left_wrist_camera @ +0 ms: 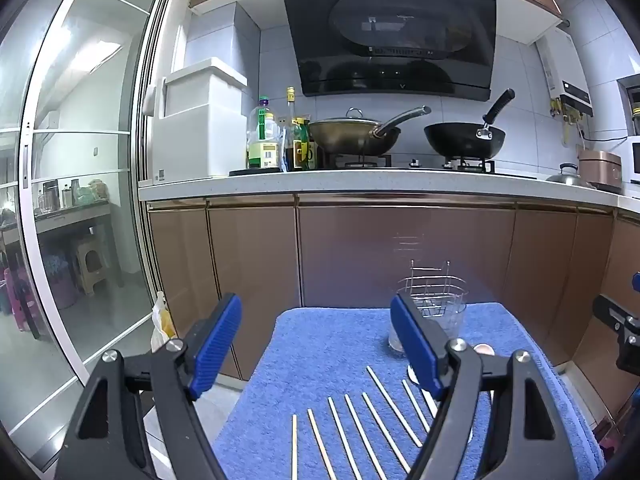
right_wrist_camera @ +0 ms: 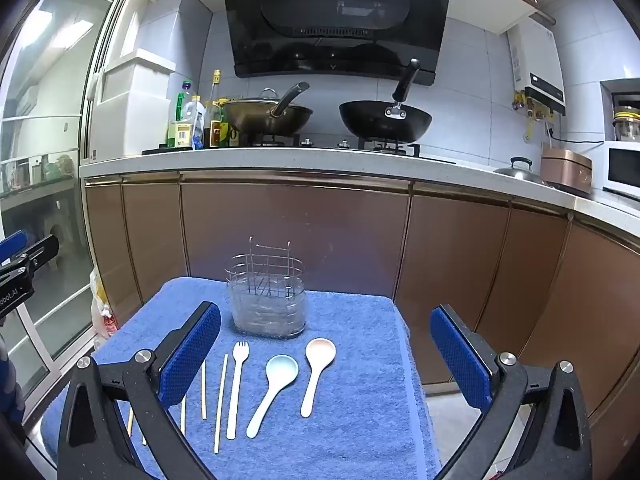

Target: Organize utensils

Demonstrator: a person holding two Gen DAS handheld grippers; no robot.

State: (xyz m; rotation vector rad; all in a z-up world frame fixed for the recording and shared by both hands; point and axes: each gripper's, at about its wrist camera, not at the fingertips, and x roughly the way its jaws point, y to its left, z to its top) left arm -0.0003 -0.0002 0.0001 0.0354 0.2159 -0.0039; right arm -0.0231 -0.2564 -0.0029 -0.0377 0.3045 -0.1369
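Round-bowled spoons (right_wrist_camera: 316, 368) on fluffy towel (right_wrist_camera: 360, 420).

A deep blue towel (right_wrist_camera: 360, 360) with a fuzzy pile covers the bench. Between the right gripper's (right_wrist_camera: 326, 356) jaws lie a pale blue spoon (right_wrist_camera: 276, 380), a spoon (right_wrist_camera: 318, 364) with a peach-pink bowl and cream handle, and a cream fork (right_wrist_camera: 238, 376). Pale wooden chopsticks (left_wrist_camera: 360, 428) sit between the left gripper's (left_wrist_camera: 316, 344) jaws. Both grippers are black with blue ribbed pads. Beyond the jaws stands a silvery wire holder (right_wrist_camera: 266, 292); behind it, glossy brown cabinet doors (right_wrist_camera: 292, 232).
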